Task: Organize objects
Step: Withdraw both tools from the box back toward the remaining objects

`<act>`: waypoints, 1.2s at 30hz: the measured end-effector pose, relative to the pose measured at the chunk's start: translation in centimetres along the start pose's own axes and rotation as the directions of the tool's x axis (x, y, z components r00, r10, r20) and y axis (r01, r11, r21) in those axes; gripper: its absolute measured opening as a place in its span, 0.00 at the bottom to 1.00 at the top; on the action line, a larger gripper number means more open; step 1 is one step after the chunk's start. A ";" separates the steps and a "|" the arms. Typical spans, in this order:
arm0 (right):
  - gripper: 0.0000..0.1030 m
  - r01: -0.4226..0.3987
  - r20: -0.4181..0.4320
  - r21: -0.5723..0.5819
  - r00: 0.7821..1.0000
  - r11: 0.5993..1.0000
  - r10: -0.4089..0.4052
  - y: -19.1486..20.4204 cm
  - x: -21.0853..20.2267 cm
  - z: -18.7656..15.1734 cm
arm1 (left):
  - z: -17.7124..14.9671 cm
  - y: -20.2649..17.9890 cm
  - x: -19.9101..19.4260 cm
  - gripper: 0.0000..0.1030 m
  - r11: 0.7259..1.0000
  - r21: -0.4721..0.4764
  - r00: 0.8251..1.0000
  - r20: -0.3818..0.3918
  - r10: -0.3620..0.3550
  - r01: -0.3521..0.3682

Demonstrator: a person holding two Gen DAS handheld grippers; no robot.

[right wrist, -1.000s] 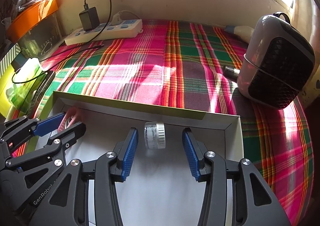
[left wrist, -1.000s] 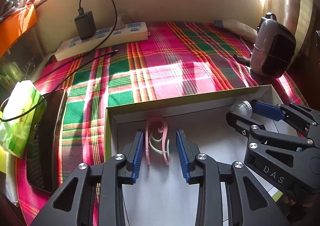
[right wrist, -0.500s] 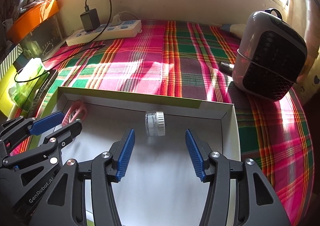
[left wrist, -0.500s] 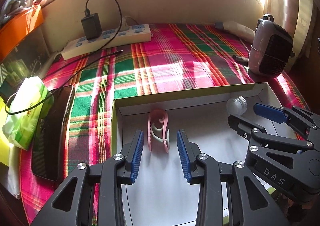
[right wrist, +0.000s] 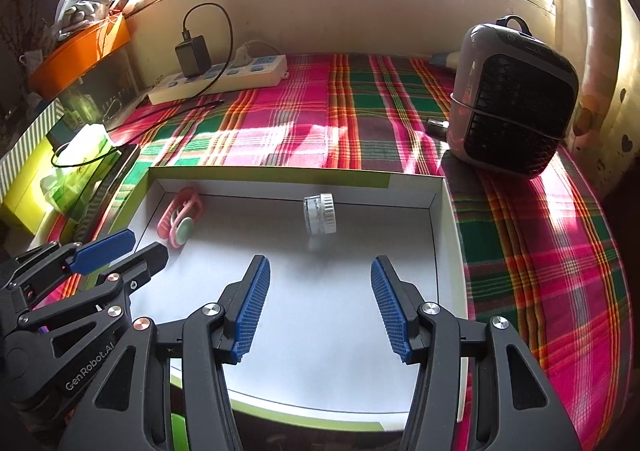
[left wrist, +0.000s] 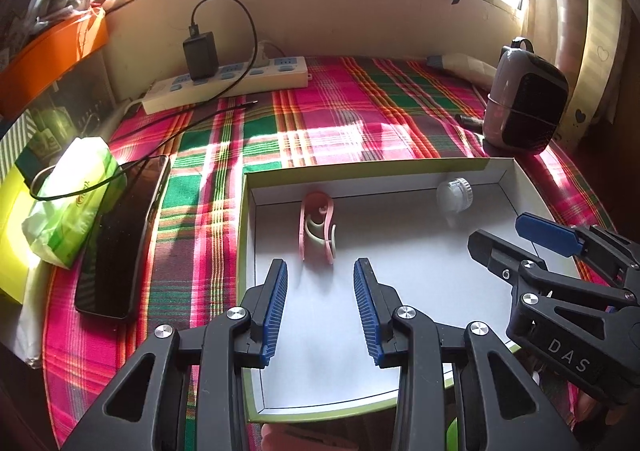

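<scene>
**Ana:** Left wrist view: the left gripper hangs over the white floor of the box, jaws apart, nothing between them. Just ahead of its tips lies the pink clip, near the box's far-left corner, long axis running from the gripper towards the far wall.

**Ben:** And the small clear jar?

**Ana:** Right wrist view puts it on its side near the far wall, ribbed white cap pointing right, so its axis runs along that wall. The right gripper stands short of it, jaws spread and empty.

**Ben:** Around the box?

**Ana:** Plaid cloth, a power strip by the wall, a heater on the right.
</scene>
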State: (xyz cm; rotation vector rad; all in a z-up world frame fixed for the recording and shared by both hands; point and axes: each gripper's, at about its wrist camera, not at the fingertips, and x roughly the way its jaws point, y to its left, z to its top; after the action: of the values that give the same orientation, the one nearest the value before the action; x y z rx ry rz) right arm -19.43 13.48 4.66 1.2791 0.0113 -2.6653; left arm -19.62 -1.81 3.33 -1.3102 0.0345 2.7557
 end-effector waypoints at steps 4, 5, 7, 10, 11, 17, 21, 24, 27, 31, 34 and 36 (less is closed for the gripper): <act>0.52 0.005 0.012 -0.003 1.000 1.000 -0.005 0.3 -0.7 -0.7 | -0.7 -0.3 -1.1 0.32 1.000 0.006 1.000 0.024 0.009 -0.009; 0.52 0.005 0.014 -0.003 1.000 1.000 -0.005 0.3 -0.9 -0.9 | -0.8 -0.3 -1.3 0.32 1.000 0.004 1.000 0.024 0.006 -0.006; 0.52 -0.001 0.015 0.003 1.000 1.000 0.001 0.4 -1.2 -1.1 | -1.0 -0.3 -1.6 0.32 1.000 -0.001 1.000 0.023 0.000 0.000; 0.52 0.000 0.023 0.000 1.000 1.000 0.000 0.6 -1.7 -1.5 | -1.3 -0.2 -2.0 0.32 1.000 -0.006 1.000 0.025 0.001 0.000; 0.52 0.001 0.027 -0.002 1.000 1.000 -0.001 0.6 -1.9 -1.7 | -1.4 -0.2 -2.2 0.32 1.000 -0.008 1.000 0.026 -0.002 0.002; 0.52 0.000 0.039 0.003 0.999 1.000 0.000 0.6 -2.7 -2.8 | -2.6 -0.2 -3.1 0.32 1.000 -0.016 0.999 0.032 -0.003 0.004; 0.52 -0.011 0.043 0.011 0.999 1.000 0.010 0.5 -3.3 -3.6 | -3.5 -0.2 -3.8 0.32 1.000 -0.005 0.999 0.050 0.013 -0.013; 0.52 -0.021 0.048 0.020 0.999 1.000 0.020 0.3 -3.8 -4.2 | -4.1 -0.3 -4.5 0.32 1.000 -0.001 0.998 0.066 0.024 -0.024; 0.52 -0.022 0.057 0.019 0.998 1.000 0.021 0.4 -4.2 -4.9 | -4.8 -0.6 -5.3 0.32 0.999 0.023 0.994 0.096 0.042 -0.044; 0.52 0.002 0.086 -0.006 0.996 1.000 -0.001 0.6 -5.0 -5.5 | -5.4 -0.7 -5.8 0.32 0.999 0.022 0.995 0.097 0.022 -0.024; 0.52 0.000 0.103 -0.008 0.995 1.000 0.001 0.7 -5.5 -5.7 | -5.8 -0.7 -6.1 0.32 0.999 0.023 0.995 0.100 0.020 -0.023; 0.52 0.004 0.113 -0.012 0.994 1.000 -0.003 0.7 -5.9 -5.9 | -6.0 -0.8 -6.4 0.32 0.999 0.027 0.994 0.106 0.025 -0.028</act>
State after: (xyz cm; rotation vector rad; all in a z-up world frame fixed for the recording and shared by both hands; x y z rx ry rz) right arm -11.11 14.24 5.60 1.1237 0.0149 -2.7320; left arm -10.92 -1.83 4.54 -1.1634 0.0838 2.8312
